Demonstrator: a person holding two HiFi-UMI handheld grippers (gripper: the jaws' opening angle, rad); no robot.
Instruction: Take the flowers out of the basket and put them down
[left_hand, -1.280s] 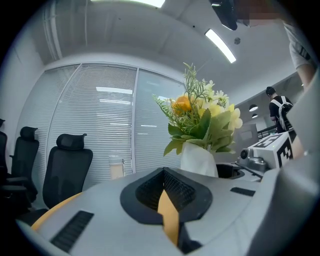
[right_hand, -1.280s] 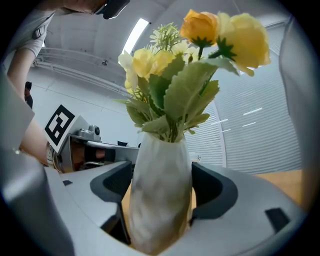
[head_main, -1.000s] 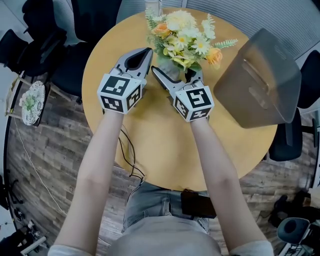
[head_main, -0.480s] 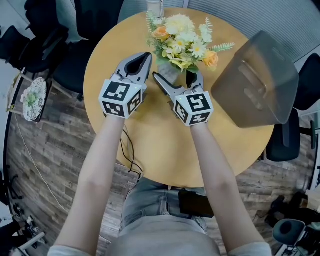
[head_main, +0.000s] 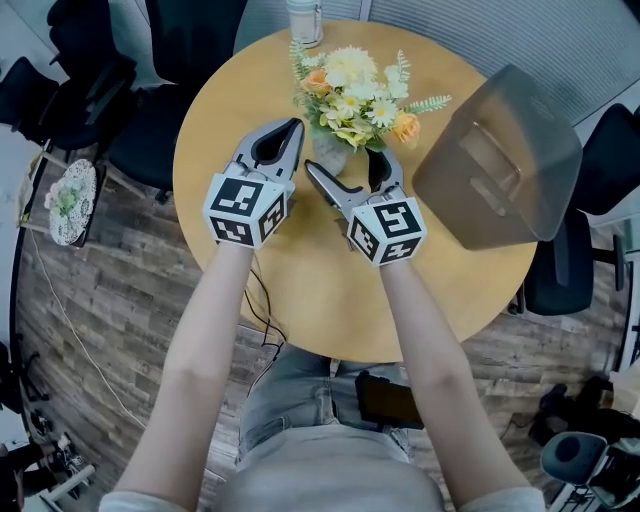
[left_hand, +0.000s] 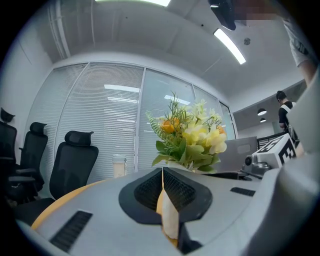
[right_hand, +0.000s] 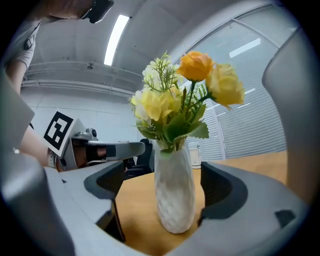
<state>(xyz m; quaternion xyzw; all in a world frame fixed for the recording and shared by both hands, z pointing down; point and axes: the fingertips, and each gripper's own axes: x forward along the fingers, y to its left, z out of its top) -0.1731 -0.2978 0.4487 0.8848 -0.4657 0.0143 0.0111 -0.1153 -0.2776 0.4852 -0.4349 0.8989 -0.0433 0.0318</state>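
Far edge, round wooden tabletop (head_main: 300, 290): right gripper (head_main: 345, 162) spread wide around white ribbed flower vase (right_hand: 173, 190) (withdraw straight back); left gripper (head_main: 288, 128) closed, empty.

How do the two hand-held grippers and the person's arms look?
The left gripper and right gripper are light grey with dark ribbed pads. Each carries a white cube with black square markers. The forearms are bare.
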